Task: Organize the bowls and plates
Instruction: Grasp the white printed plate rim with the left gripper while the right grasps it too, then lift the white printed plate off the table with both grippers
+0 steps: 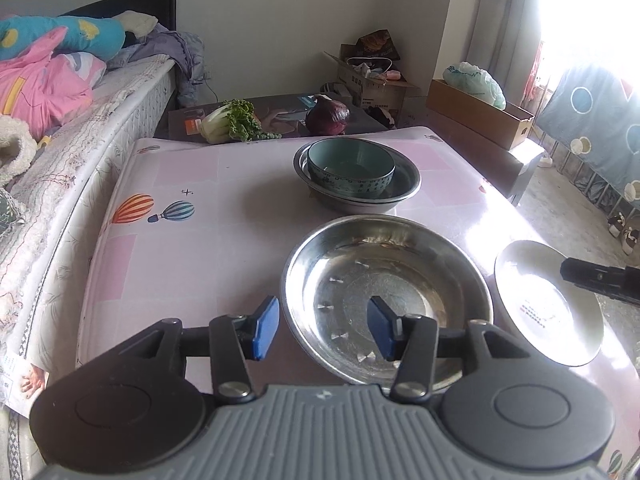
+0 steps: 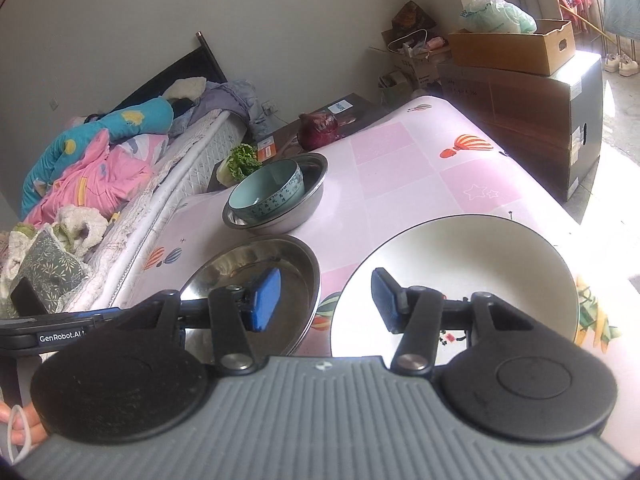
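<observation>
Bench stock: I hold both grippers, left (image 1: 323, 328) and right (image 2: 326, 300), jaws wide, straddling pan (image 1: 386, 300) and plate (image 2: 460, 276) rims for pickup

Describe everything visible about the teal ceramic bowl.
The teal bowl is glazed ceramic by its look, pale green-blue inside, with a darker outer band of small white markings. It sits upright and empty, nested inside a steel basin at the table's far side, off-centre toward the basin's left rim. No gripper touches it.
</observation>
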Motion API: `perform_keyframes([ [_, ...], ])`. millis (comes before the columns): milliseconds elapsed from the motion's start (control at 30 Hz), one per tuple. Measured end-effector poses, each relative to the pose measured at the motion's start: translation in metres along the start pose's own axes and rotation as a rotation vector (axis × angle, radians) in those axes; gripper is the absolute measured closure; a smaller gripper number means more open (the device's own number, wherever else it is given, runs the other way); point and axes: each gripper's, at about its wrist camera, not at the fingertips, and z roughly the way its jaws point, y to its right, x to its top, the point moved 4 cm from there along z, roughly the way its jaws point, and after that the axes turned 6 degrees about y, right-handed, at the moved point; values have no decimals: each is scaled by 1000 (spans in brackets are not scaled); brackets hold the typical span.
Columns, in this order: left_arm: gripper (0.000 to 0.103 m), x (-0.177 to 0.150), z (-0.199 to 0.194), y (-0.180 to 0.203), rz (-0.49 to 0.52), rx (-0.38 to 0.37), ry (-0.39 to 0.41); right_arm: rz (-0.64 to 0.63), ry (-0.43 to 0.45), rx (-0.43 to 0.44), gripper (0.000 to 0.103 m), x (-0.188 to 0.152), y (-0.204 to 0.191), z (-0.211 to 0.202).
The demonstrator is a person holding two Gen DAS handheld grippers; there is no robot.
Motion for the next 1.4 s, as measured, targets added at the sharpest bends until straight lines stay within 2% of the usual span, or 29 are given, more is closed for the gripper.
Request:
perform_keyframes([
  [100,48,-6,-11,21,20,-32,0,42,19,-21,53,-3,28,-28],
  [300,47,-26,-9,81,50,-150,-51,112,53,-100,53,-16,95,-84],
  [433,47,-39,6,126,57,-214,-88,135,60,-121,53,-22,128,-101],
  [533,47,-46,20,150,44,-224,-101,143,50,-110,53,-24,148,-102],
  [733,48,-61,48,175,-37,-210,-160,157,11,-60,58,-17,171,-74],
  [833,49,-62,55,178,-66,-208,-156,174,-21,-28,63,-10,178,-50],
  [967,50,-60,64,181,-79,-163,-157,185,-56,-4,66,-2,185,-20],
  [1067,57,-58,67,182,-80,-151,-158,194,-79,19,67,3,188,4],
  [1233,72,-57,74,181,-98,-140,-170,210,-117,58,76,7,190,32],
  [1267,78,-57,75,179,-111,-138,-169,216,-123,67,79,8,190,37],
  [1400,81,-56,77,176,-137,-136,-170,227,-146,105,89,7,185,46],
])
